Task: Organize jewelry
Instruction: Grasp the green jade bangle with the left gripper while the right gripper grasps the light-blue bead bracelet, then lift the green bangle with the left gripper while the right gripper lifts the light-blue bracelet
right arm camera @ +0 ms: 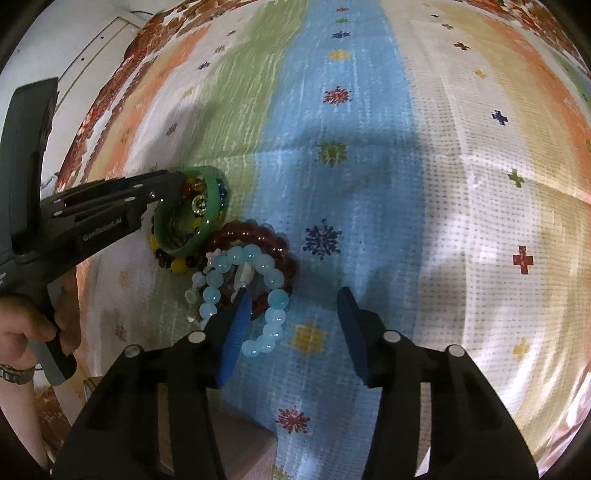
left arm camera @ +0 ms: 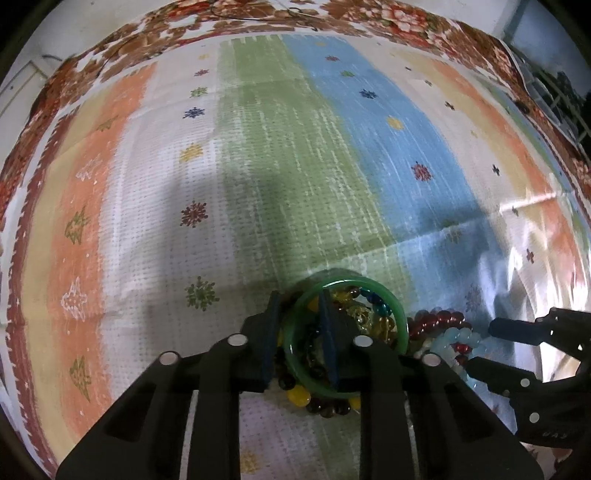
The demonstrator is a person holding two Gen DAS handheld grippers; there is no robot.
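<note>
A striped tablecloth (left arm camera: 258,155) — bands of orange, white, green and blue, dotted with small snowflake and tree motifs — covers the work surface, its fold creases visible. Beneath it lies a brown floral cloth (left arm camera: 388,14) showing at the far edge. A pale wall (right arm camera: 92,48) stands at left — dark shadows fall across the middle, with bright glare at right.

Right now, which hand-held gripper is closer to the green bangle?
Left. The left hand-held gripper straddles the green bangle rim, one finger inside. The right hand-held gripper sits apart, open over the light blue bead bracelet.
</note>
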